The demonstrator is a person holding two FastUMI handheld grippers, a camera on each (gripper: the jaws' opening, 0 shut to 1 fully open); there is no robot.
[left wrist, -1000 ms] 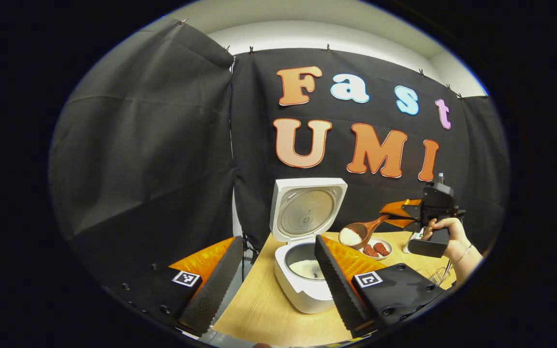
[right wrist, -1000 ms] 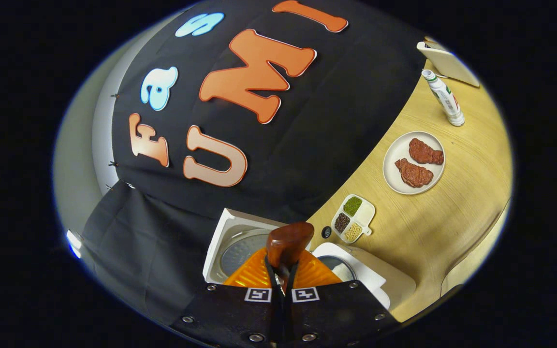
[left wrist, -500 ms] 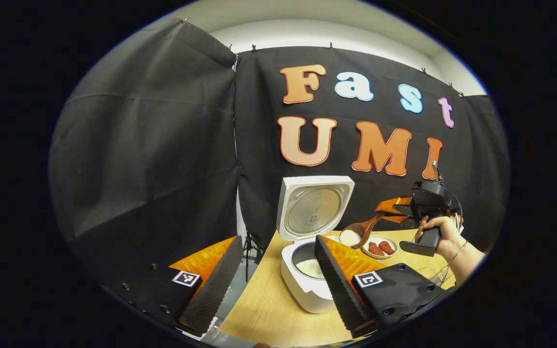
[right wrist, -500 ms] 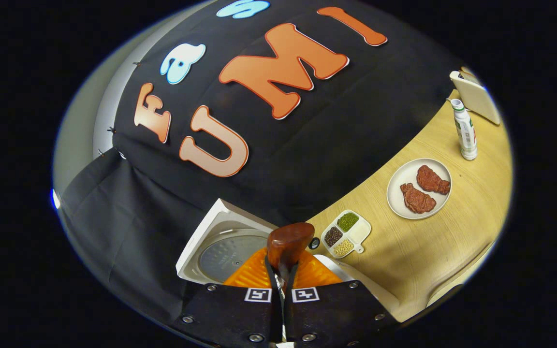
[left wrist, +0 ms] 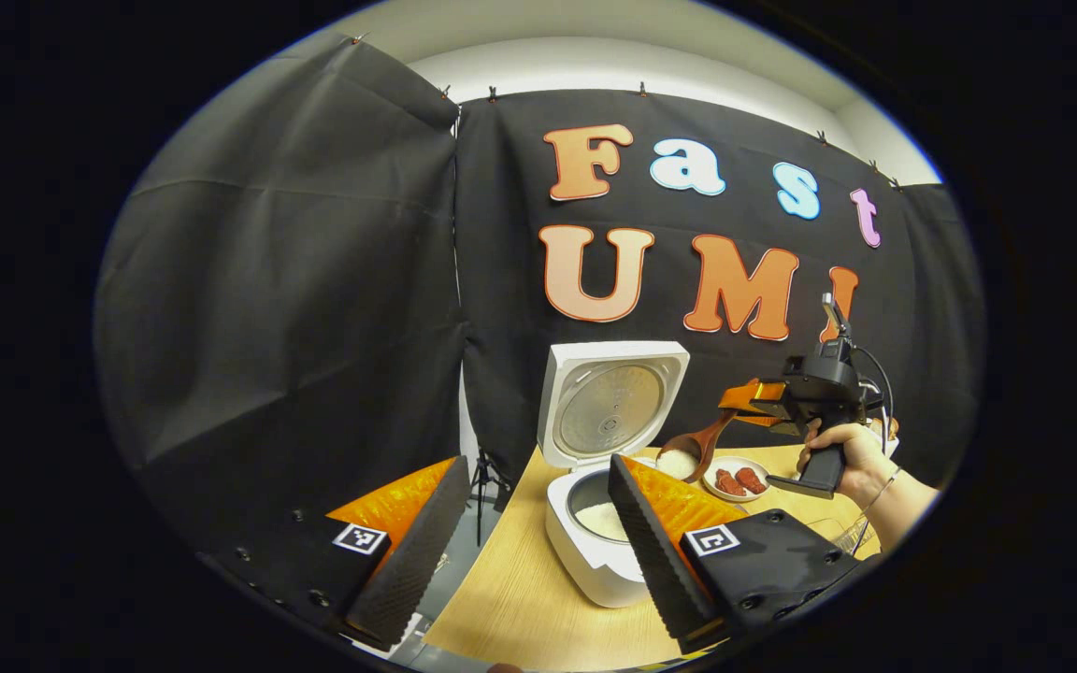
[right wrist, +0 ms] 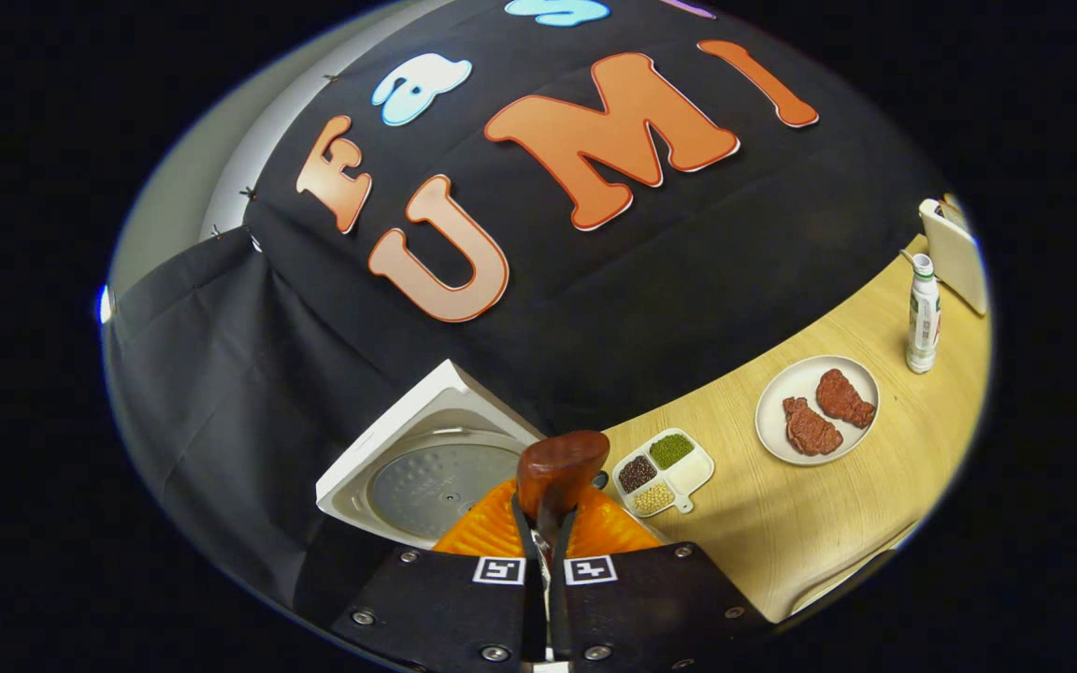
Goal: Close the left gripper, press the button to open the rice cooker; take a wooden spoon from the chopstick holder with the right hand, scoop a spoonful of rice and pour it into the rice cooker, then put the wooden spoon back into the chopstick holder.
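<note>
Black cloth walls back a pale wooden counter (left wrist: 520, 608). On it the rice cooker (left wrist: 595, 551) stands with its lid up, white rice in the pot, partly hidden behind the left tongs (left wrist: 524, 523), whose fingers stand wide apart. Right of it, the right tongs (left wrist: 744, 404) are clamped on the wooden spoon (left wrist: 693, 453), holding rice above the cooker's edge. Beyond sit a divided bean dish (right wrist: 662, 462), a plate of meat (right wrist: 816, 410) and a bottle (right wrist: 921, 313); a white object at the far right is cut off.

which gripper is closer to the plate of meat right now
Right. The right gripper hangs just above the plate of meat, holding the wooden spoon; the left gripper is open at the table's near side.
</note>
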